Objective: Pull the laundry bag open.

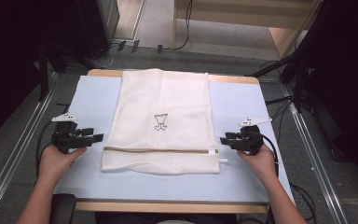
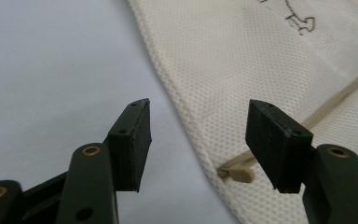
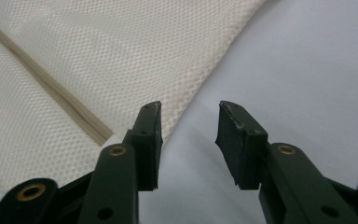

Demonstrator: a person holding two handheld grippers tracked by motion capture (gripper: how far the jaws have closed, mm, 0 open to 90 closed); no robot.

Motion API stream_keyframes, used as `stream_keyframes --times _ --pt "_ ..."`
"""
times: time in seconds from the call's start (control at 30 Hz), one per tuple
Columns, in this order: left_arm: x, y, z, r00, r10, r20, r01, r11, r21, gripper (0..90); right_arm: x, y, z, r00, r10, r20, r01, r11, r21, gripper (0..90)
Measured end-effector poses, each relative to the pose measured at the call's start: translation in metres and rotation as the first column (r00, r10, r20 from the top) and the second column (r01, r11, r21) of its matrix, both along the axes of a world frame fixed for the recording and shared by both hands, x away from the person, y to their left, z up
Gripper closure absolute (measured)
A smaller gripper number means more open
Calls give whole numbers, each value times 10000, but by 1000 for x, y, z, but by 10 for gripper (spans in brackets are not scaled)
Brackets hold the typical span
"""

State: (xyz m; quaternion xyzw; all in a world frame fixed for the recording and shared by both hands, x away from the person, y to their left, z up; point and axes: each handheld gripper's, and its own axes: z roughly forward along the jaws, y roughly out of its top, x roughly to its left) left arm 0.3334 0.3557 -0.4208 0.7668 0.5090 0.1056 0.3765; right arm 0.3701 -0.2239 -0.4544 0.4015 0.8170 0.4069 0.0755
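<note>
A cream mesh laundry bag point(image 1: 163, 121) lies flat on the pale blue mat point(image 1: 93, 100), with a small dark line drawing point(image 1: 160, 122) at its middle and a zipper point(image 1: 161, 150) across its near end. My left gripper point(image 1: 99, 136) rests just off the bag's left edge, open, nothing between its pads. In the left gripper view the bag's edge point(image 2: 242, 70) and the zipper's end point(image 2: 235, 173) lie between and beyond the jaws. My right gripper point(image 1: 223, 139) stands open beside the bag's right edge, empty. The right gripper view shows mesh point(image 3: 98, 60) and the zipper point(image 3: 51, 91) to the left.
The mat covers a wooden table point(image 1: 168, 206) whose near edge shows below it. Metal rails point(image 1: 14, 158) run along both sides on the grey floor. Black stands and cables point(image 1: 303, 70) crowd the far right and far left.
</note>
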Motion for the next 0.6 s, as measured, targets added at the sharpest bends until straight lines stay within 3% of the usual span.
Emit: stream_keyframes --times 0.1,0.27,0.43,0.6 --pt "4 4 -2 9999 154 -21 -154 9998 119 394 0 -6 -2 9998 -186 118 187 9998 -63 550" --pt "8 9 -4 9991 424 -29 -423 9988 264 373 1 -12 -7 9986 -535 -15 535 9984 -181 492" --pt "13 13 -9 9961 862 -207 -846 9942 663 352 2 -15 -11 9958 -898 -154 892 9953 -366 441" --pt "16 15 -12 9961 872 -109 -862 9940 678 318 2 -17 -14 9932 -1150 -198 1140 9925 -437 414"
